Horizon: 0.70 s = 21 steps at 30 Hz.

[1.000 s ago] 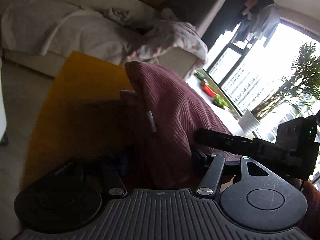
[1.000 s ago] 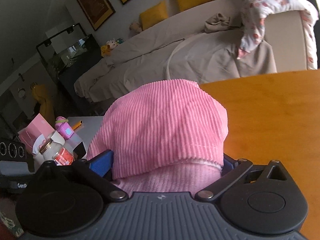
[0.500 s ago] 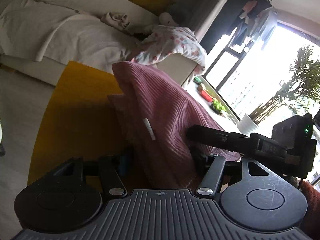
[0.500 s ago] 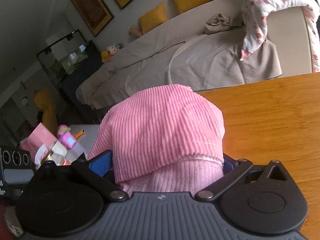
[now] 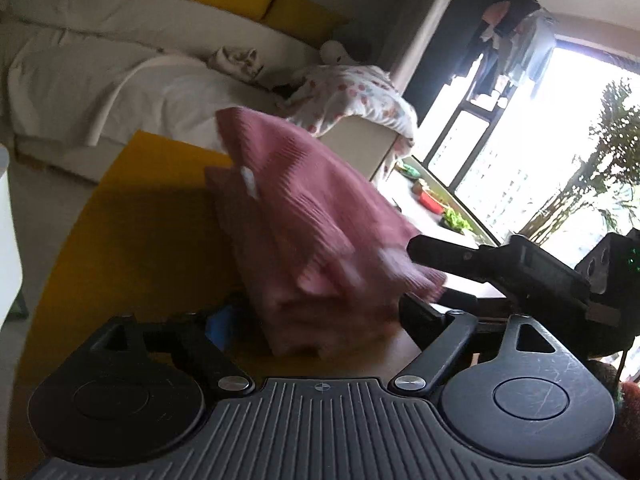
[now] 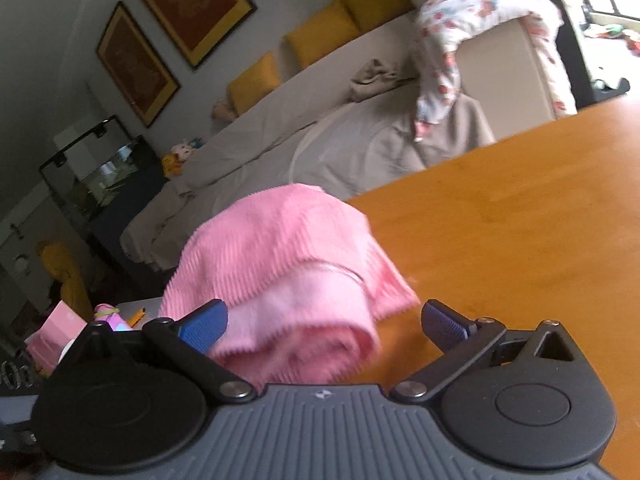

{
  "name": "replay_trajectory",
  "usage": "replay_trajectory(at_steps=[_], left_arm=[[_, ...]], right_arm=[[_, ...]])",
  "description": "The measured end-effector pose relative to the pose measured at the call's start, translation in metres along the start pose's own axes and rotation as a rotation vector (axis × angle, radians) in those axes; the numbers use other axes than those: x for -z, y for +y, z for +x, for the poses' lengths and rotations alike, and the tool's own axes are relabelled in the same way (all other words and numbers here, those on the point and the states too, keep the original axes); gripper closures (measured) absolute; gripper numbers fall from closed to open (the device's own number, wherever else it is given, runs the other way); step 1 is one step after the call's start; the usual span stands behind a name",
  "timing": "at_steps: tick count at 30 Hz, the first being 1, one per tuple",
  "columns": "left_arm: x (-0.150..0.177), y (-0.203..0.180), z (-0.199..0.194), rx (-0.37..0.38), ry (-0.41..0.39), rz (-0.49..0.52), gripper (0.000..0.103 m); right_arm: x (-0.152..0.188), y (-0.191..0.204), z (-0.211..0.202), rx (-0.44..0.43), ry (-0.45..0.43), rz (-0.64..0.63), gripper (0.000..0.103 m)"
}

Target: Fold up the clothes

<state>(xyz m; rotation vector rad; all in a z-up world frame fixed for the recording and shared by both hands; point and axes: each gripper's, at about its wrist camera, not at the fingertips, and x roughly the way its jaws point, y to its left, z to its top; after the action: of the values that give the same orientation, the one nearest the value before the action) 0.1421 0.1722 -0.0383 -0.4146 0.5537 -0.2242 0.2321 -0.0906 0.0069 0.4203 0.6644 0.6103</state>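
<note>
Both sets of jaws, clamped on the pink garment (image 6: 280, 280) half a second ago, have let go. At lower centre of the right view, the right gripper (image 6: 324, 326) stands spread, blue pads (image 6: 204, 324) clear of the cloth bundled between them. At lower centre of the left view, the left gripper (image 5: 316, 320) is opening, the folded garment lying loose between its fingers on the wooden table (image 6: 520, 220). Behind, upper frame, a covered sofa (image 6: 280, 140) carries yellow cushions (image 6: 320, 32).

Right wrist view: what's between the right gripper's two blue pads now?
The folded pink garment lies on the wooden table between the right gripper pads, nearer one; beside the other, bare table.
</note>
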Motion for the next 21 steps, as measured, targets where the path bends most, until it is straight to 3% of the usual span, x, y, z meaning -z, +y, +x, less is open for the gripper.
replay_trajectory(at_steps=[3, 11, 15, 21], left_arm=[[0.016, -0.011, -0.012, -0.024, -0.006, -0.016, 0.005], [0.05, -0.037, -0.051, -0.192, -0.028, -0.047, 0.0], [0.058, -0.053, -0.057, -0.238, -0.003, 0.004, 0.0], [0.06, -0.055, -0.061, -0.285, -0.01, -0.003, 0.0]], right_arm=[[0.009, -0.001, -0.019, 0.039, 0.006, -0.025, 0.0], [0.035, 0.001, -0.073, 0.172, 0.028, -0.151, 0.0], [0.035, -0.011, -0.087, 0.188, 0.01, -0.139, 0.0], [0.033, -0.008, -0.079, 0.188, 0.071, -0.213, 0.0]])
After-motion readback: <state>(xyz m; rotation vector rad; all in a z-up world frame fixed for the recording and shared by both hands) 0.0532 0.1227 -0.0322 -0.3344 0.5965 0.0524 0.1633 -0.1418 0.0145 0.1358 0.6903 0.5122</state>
